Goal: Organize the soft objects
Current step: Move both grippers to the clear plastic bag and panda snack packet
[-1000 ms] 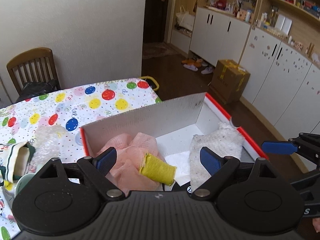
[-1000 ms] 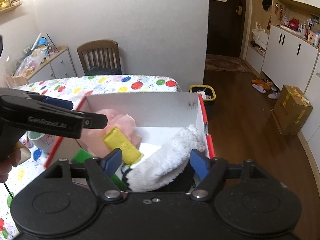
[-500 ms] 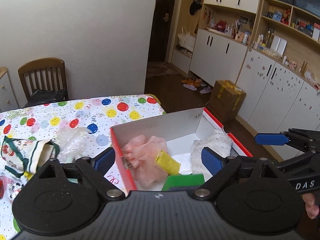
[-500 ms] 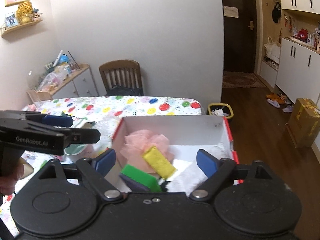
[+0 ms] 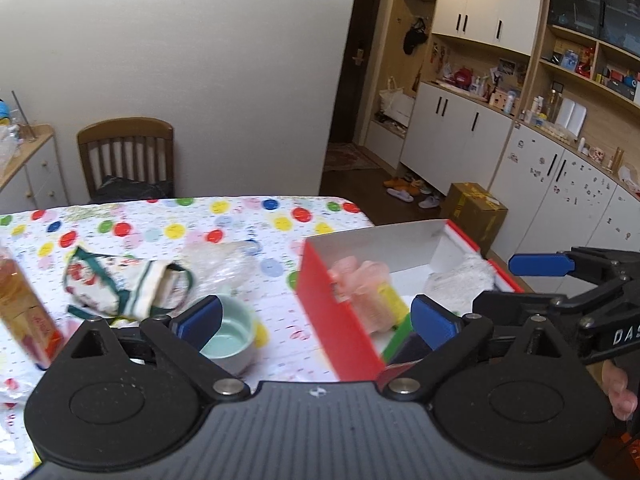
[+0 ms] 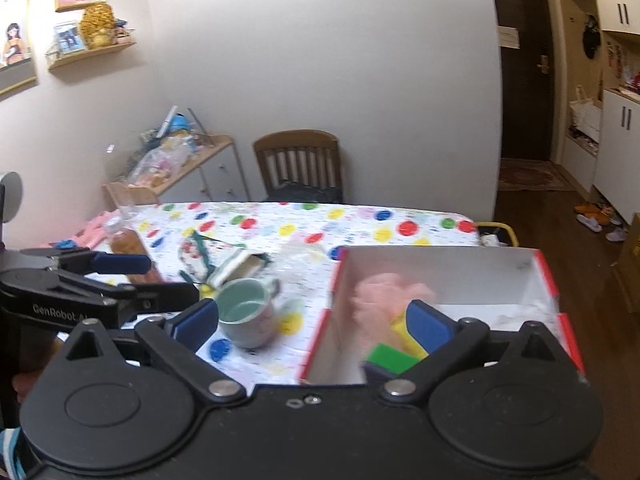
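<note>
A red box with white inside walls (image 5: 340, 312) (image 6: 440, 276) stands at the table's right end. In it lie a pink fluffy cloth (image 5: 360, 280) (image 6: 384, 292), a yellow sponge (image 5: 390, 300), a green sponge (image 5: 398, 334) (image 6: 390, 356) and a white fluffy towel (image 5: 468, 276). A printed cloth pouch with green trim (image 5: 120, 284) (image 6: 216, 260) lies on the dotted tablecloth, left of the box. My left gripper (image 5: 316, 320) hangs back over the box's left wall, its jaws opening and empty. The right gripper (image 6: 314, 322) is held back the same way, jaws also opening and empty.
A mint cup (image 5: 228, 336) (image 6: 246, 312) stands close to the box's left wall. Crumpled clear plastic (image 5: 224, 264) lies behind it, and an orange carton (image 5: 24, 312) is at the far left. A wooden chair (image 6: 300, 164) stands beyond the table. A hand (image 5: 622, 388) holds the right tool.
Both grippers have drawn back and up from the box and swung left, so the cup and pouch came into view. Their jaws have widened. The soft things stay in the box.
</note>
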Tool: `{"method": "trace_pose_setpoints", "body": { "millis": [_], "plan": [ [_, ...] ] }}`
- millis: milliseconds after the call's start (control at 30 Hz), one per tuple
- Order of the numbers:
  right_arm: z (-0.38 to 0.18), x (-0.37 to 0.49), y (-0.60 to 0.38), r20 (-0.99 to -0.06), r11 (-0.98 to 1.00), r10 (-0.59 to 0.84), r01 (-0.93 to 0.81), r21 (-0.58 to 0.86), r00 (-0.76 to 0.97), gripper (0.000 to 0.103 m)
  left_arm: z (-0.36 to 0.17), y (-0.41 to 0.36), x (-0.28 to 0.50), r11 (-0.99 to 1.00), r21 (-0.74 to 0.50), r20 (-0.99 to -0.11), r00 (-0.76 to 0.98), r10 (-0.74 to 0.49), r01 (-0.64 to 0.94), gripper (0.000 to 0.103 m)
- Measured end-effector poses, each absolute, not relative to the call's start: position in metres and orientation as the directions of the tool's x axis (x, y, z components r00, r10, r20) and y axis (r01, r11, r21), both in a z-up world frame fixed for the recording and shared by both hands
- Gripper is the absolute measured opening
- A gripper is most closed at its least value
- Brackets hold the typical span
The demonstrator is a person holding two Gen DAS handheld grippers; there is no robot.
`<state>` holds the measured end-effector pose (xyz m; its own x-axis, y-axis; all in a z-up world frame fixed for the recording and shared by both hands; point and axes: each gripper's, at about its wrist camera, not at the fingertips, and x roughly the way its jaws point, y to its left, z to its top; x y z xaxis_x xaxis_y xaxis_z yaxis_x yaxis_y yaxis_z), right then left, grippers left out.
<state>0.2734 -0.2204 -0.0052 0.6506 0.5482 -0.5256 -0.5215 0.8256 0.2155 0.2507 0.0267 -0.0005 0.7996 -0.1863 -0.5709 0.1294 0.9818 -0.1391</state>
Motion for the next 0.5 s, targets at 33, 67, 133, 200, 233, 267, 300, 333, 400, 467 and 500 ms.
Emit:
{"method": "trace_pose_setpoints", "body": {
  "millis": [33,67,133,200,233,267,300,333,400,467,500],
  "plan": [
    [-0.005,0.271,-0.214,-0.521,0.822,0.554,-0.526,0.217,0.649,0.101,-0.002,0.033,0.247,0.983,-0.133,-0.567,0.804,-0.179,0.125,0.102],
    [-0.005,0.270,-0.209,-0.518,0.818,0.560,-0.531,0.221,0.647,0.101,-0.004,0.041,0.243,0.984,-0.130,-0.564,0.807,-0.174,0.122,0.102],
    [-0.006,0.267,-0.196,-0.515,0.807,0.577,-0.543,0.234,0.635,0.101,-0.008,0.059,0.235,0.980,-0.151,-0.557,0.807,-0.193,0.131,0.102],
    [-0.007,0.265,-0.183,-0.515,0.797,0.588,-0.555,0.238,0.623,0.101,-0.013,0.076,0.229,0.978,-0.172,-0.556,0.807,-0.198,0.122,0.102],
    [-0.007,0.264,-0.175,-0.518,0.793,0.592,-0.561,0.237,0.618,0.101,-0.016,0.085,0.225,0.977,-0.179,-0.556,0.808,-0.197,0.115,0.102],
    [-0.008,0.263,-0.167,-0.520,0.789,0.596,-0.567,0.236,0.612,0.101,-0.018,0.094,0.222,0.977,-0.184,-0.556,0.809,-0.193,0.106,0.102],
    [-0.009,0.262,-0.160,-0.523,0.785,0.599,-0.573,0.236,0.606,0.101,-0.021,0.102,0.218,0.978,-0.184,-0.555,0.811,-0.186,0.099,0.102],
    [-0.010,0.261,-0.152,-0.528,0.782,0.602,-0.577,0.236,0.599,0.101,-0.022,0.109,0.215,0.980,-0.180,-0.553,0.815,-0.176,0.089,0.103],
    [-0.012,0.260,-0.138,-0.537,0.777,0.605,-0.584,0.235,0.588,0.101,-0.025,0.125,0.207,0.984,-0.164,-0.543,0.826,-0.153,0.074,0.103],
    [-0.015,0.258,-0.122,-0.544,0.772,0.608,-0.591,0.235,0.578,0.102,-0.028,0.141,0.201,0.987,-0.145,-0.534,0.835,-0.131,0.062,0.103],
    [-0.017,0.258,-0.114,-0.548,0.771,0.608,-0.593,0.233,0.574,0.102,-0.029,0.148,0.198,0.989,-0.139,-0.535,0.837,-0.119,0.052,0.103]
  ]
}}
